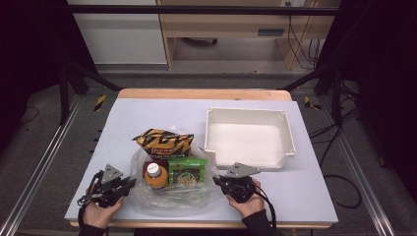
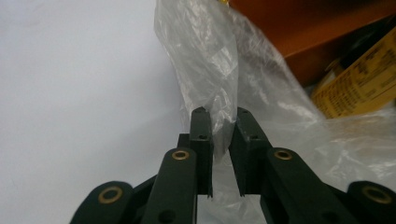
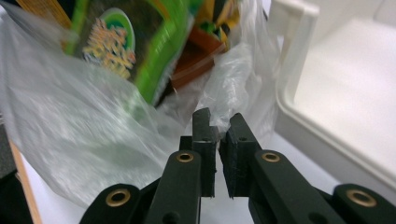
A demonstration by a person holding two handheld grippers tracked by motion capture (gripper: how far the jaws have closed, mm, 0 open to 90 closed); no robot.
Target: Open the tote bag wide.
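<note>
I've got the clear bag (image 1: 172, 189) at table's 6 o'clock; L gripper (image 2: 219, 119) pinches film, R gripper (image 3: 218, 122) nearly closed on film. High view adds tray (image 1: 290, 132) at 2 o'clock.

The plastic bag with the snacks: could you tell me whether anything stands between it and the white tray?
Nothing visible does. The plastic bag lies just left of the white tray, with bare table between them. The left gripper pinches the bag's film; the right gripper sits at its other edge.
</note>
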